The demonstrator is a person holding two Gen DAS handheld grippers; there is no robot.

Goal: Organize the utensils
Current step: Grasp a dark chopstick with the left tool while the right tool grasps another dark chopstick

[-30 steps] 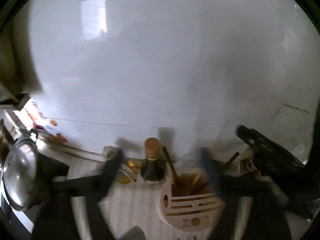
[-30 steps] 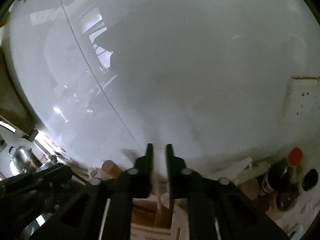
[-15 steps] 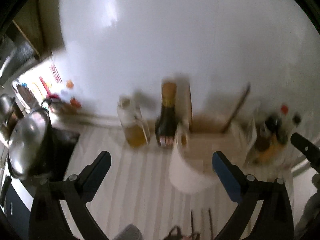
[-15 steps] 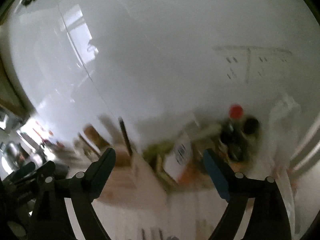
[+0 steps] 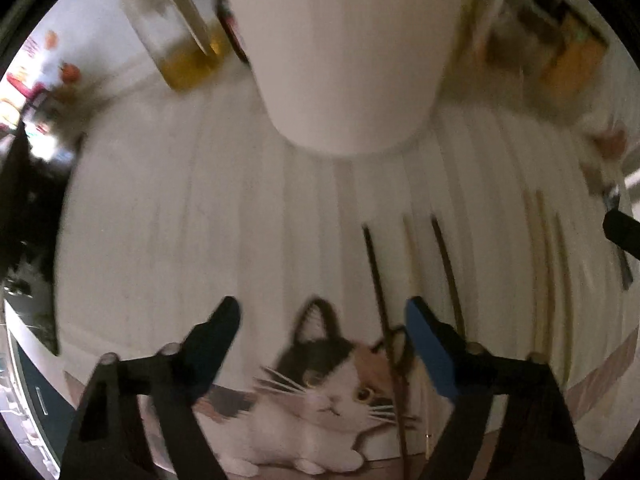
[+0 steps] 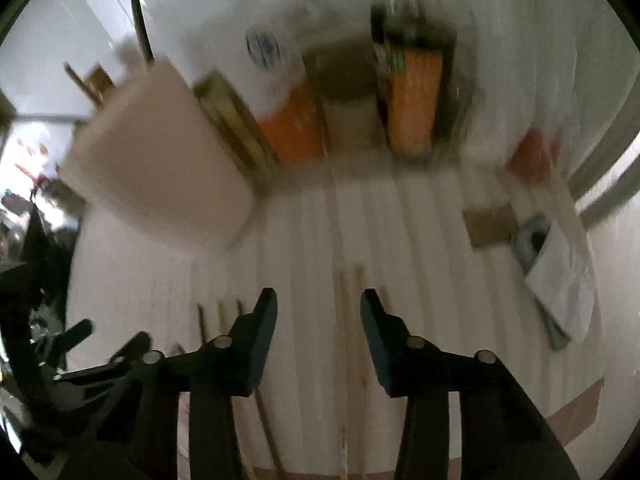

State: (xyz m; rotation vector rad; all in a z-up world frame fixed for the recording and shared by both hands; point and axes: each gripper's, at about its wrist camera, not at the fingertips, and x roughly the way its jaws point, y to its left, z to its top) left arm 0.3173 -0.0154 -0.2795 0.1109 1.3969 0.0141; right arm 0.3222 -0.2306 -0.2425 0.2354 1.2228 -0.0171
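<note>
Chopsticks (image 5: 376, 280) lie loose on the striped desk (image 5: 200, 220) before the white holder (image 5: 344, 52). Both hand-held grippers, left (image 5: 322, 320) and right (image 6: 318, 306), hang over them empty, jaws just narrowing. Pickup step, I'd say: next, pinch one pair.

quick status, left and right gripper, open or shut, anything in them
left gripper: open, jaws have just been closing, holds nothing, dark chopsticks lie below.
right gripper: open, jaws have just been closing, holds nothing, pale chopsticks lie below.
</note>
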